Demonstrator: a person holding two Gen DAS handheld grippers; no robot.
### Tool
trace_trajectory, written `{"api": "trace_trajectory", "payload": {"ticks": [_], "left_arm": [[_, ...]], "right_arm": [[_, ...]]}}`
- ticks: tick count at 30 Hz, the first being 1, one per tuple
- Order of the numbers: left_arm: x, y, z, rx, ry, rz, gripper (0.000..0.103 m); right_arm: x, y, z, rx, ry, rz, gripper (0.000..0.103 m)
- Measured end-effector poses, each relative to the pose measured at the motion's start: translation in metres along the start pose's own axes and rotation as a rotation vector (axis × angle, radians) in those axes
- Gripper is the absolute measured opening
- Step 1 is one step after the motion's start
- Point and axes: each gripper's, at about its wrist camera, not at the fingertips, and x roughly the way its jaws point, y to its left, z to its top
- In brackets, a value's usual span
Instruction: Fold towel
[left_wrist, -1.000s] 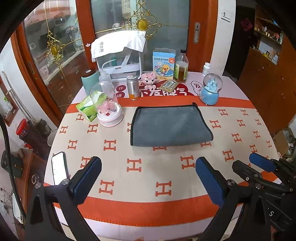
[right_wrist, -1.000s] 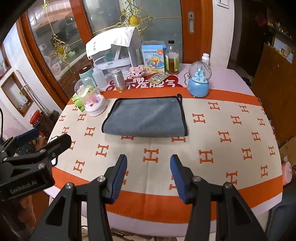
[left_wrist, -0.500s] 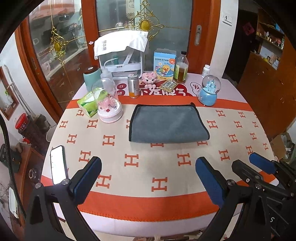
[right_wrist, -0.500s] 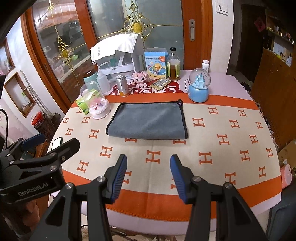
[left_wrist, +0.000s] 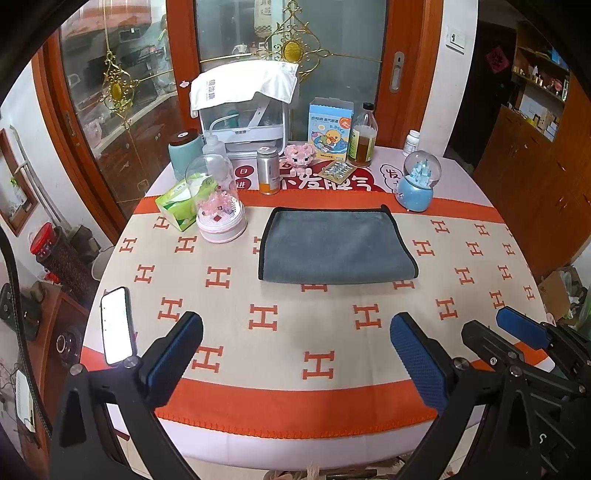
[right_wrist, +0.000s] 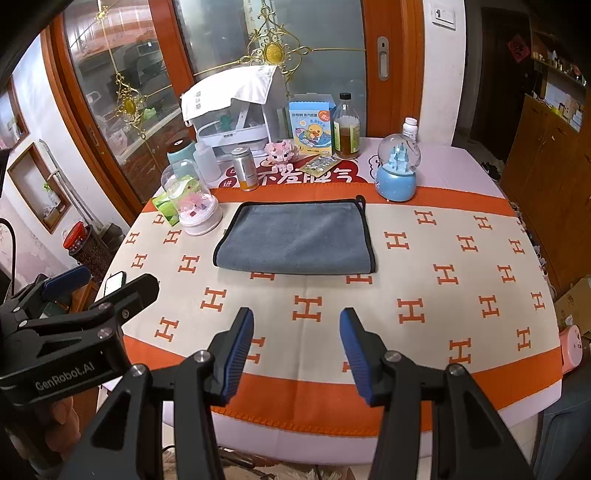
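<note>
Folded grey microfibre towel with black edging (left_wrist: 336, 245) lying flat mid-table on the orange-and-cream H-patterned tablecloth (left_wrist: 295, 332), with left gripper (left_wrist: 295, 354) and right gripper (right_wrist: 296, 350) both spread, empty, near the front edge.

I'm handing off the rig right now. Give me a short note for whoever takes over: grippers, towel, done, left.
Left gripper: open, empty, above the table's near edge.
Right gripper: open, empty, also at the near edge.
Gray towel: flat on the patterned tablecloth, mid-table, far from both grippers. Its near edge looks like a fold, so it may already be folded once. Snow globe and pink dome ornament stand near its far corners.
Left: confirm the fold, and fold it again if needed.
</note>
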Motion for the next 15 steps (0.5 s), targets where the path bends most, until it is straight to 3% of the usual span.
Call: {"api": "trace_trajectory", "payload": {"ticks": [15], "left_arm": [[0.0016,0.001,-0.0023,-0.01,0.014,-0.006,0.101]], "right_arm": [[0.0006,0.002,-0.0018,0.002,0.008,-0.004,0.049]]}}
